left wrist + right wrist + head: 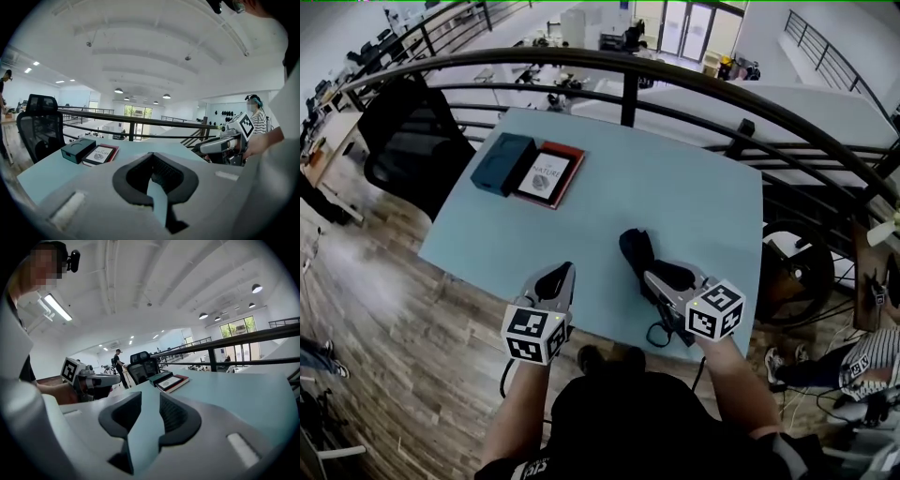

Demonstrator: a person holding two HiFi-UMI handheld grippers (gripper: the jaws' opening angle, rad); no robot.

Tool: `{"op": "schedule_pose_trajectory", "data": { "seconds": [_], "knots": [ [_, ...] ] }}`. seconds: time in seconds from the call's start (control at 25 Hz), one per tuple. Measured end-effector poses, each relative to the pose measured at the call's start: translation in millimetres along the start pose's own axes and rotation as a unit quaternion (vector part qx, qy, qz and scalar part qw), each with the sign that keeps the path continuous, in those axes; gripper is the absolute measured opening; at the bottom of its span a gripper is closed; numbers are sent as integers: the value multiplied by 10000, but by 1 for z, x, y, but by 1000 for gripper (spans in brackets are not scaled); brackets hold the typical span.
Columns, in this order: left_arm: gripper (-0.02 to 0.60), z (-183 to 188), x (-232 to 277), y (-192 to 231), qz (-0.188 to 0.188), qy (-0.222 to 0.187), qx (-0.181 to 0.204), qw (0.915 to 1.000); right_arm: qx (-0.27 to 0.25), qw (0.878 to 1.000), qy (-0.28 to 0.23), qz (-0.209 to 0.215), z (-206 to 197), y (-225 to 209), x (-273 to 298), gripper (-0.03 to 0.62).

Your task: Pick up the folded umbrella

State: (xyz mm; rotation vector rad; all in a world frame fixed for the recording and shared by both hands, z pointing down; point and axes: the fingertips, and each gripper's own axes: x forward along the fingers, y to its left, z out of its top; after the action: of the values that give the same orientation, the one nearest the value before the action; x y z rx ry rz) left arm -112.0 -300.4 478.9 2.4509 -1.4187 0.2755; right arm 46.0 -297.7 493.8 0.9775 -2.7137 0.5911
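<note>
The folded black umbrella [637, 251] lies on the light blue table [675, 187] near its front edge, with a strap loop hanging past the edge. My right gripper [651, 278] sits low at the umbrella's near end, just over it. In the right gripper view its jaws [149, 404] stand a little apart, with only bare table in the gap and the umbrella hidden under the gripper body. My left gripper [555, 277] hovers over the front edge, a hand's width left of the umbrella. Its pads [152, 161] meet at the tips and hold nothing.
A teal box [502, 163] and a red-edged book [548, 174] lie side by side at the table's far left. A black office chair [412, 141] stands left of the table. A dark railing [628, 70] runs behind it. A person in a striped shirt [862, 361] sits at the right.
</note>
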Motion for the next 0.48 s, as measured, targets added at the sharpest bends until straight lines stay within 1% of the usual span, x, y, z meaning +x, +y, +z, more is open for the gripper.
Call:
{"op": "schedule_pose_trajectory", "data": {
  "seconds": [0.08, 0.24, 0.4, 0.48],
  "knots": [
    [6, -2, 1, 9, -96, 13, 2, 10000, 14, 9998, 186, -83, -6, 2, 11, 137],
    [6, -8, 1, 27, -235, 2, -75, 9997, 128, 9973, 614, -383, -27, -4, 27, 208],
    [6, -19, 7, 38, -317, 53, -200, 9993, 185, 9909, 1184, -620, -53, -19, 35, 275],
    [6, -24, 13, 41, -319, 111, -275, 9990, 279, 9873, 1426, -648, -65, -27, 39, 290]
  ]
}}
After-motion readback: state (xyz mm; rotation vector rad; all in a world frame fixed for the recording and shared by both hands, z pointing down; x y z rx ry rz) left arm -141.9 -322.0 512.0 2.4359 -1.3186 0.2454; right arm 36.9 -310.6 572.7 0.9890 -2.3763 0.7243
